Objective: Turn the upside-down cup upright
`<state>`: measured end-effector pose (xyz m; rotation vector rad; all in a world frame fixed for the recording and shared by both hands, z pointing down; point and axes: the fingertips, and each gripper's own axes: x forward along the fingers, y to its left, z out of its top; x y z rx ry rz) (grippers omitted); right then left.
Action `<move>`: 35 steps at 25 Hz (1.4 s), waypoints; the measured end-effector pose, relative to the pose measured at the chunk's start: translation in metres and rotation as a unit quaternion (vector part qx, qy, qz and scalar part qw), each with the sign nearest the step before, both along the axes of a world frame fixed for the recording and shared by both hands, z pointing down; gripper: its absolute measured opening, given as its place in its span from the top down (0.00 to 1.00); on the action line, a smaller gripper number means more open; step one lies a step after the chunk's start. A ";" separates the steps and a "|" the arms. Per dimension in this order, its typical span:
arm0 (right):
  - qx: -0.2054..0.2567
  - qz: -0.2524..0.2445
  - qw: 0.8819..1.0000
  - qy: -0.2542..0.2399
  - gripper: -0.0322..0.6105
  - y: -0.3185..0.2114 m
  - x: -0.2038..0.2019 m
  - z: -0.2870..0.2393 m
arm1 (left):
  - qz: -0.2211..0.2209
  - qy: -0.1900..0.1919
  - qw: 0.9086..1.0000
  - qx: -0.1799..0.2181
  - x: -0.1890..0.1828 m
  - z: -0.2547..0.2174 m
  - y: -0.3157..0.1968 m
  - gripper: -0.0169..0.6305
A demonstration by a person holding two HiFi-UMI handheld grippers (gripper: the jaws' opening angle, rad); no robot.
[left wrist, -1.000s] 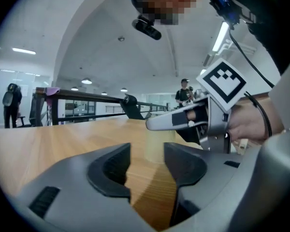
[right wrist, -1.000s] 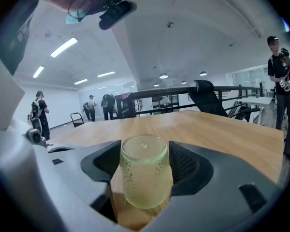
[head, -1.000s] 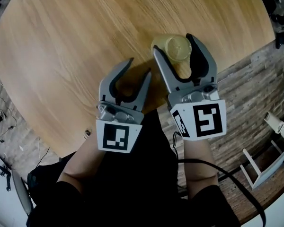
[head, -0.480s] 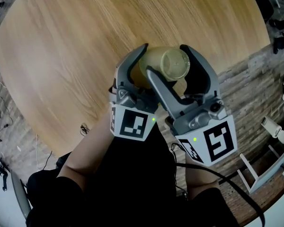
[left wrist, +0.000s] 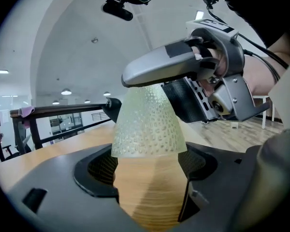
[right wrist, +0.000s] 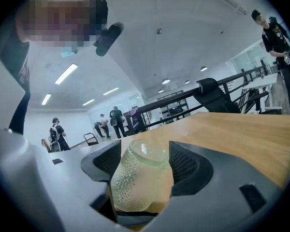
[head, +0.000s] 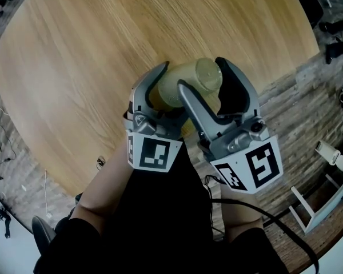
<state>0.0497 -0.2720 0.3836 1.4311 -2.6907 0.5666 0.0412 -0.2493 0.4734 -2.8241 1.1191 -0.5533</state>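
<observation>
Cup, held tilted clear of the table, is clamped near its base by the right gripper, rim between the left gripper's parted jaws; seemingly a mid-flip handover, needing left to close before right releases.

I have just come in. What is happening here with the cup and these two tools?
A person holds a gripper in each hand over a round wooden table. The right gripper is shut on a pale green, bumpy cup and holds it tilted, base uppermost. The left gripper has its jaws on either side of the cup's open rim; whether they press it is unclear.
</observation>
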 end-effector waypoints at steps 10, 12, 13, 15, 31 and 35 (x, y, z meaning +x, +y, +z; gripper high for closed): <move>-0.024 0.041 0.998 0.045 0.52 -0.030 0.030 0.036 | 0.023 0.010 0.999 0.028 -0.008 -0.016 0.009 0.35; -0.035 0.041 0.997 0.058 0.52 -0.033 0.031 0.048 | 0.029 0.017 0.999 0.033 -0.009 -0.022 0.011 0.36; -0.041 0.040 0.996 0.064 0.52 -0.034 0.031 0.054 | 0.030 0.022 0.999 0.033 -0.010 -0.024 0.011 0.36; -0.055 0.037 0.995 0.077 0.53 -0.033 0.031 0.067 | 0.035 0.028 0.998 0.033 -0.011 -0.027 0.011 0.36; -0.139 0.034 0.983 0.115 0.64 -0.026 0.036 0.122 | 0.080 0.053 0.995 -0.007 0.005 -0.022 -0.001 0.36; -0.134 0.044 0.983 0.113 0.64 -0.029 0.042 0.117 | 0.084 0.065 0.994 -0.007 0.004 -0.028 -0.004 0.35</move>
